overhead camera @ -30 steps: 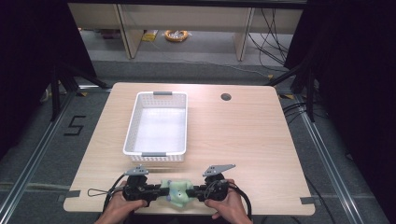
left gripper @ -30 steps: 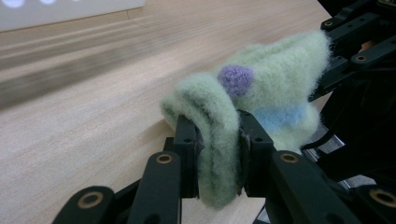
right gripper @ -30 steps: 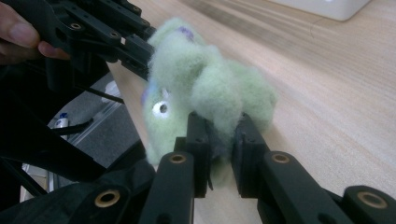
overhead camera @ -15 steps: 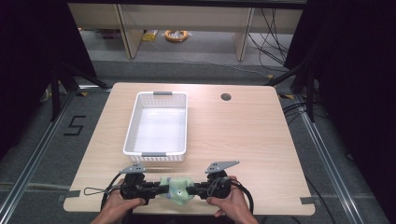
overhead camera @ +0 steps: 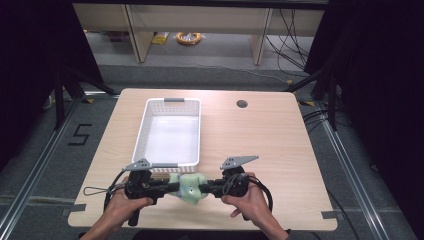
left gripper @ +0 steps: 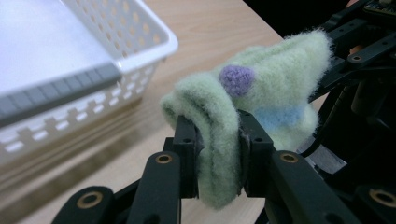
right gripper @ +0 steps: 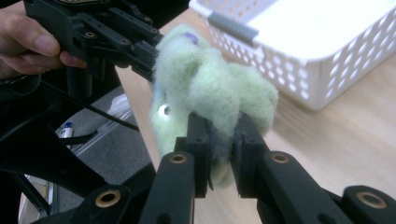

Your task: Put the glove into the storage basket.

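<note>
The worktop (overhead camera: 260,145) was pale wood-grain board with rounded corners and a small dark cable hole (overhead camera: 242,104) near its far edge. It stood on grey carpeted floor (overhead camera: 210,75), where metal rails (overhead camera: 30,185) ran along both sides and black tape (overhead camera: 80,135) formed a figure at the left. Beyond it stood light wooden furniture legs (overhead camera: 134,30) with a coil of yellow cord (overhead camera: 189,37) on the floor between them. Black cables (overhead camera: 285,30) trailed at the right. Dark curtains (overhead camera: 380,75) closed in both sides.
</note>
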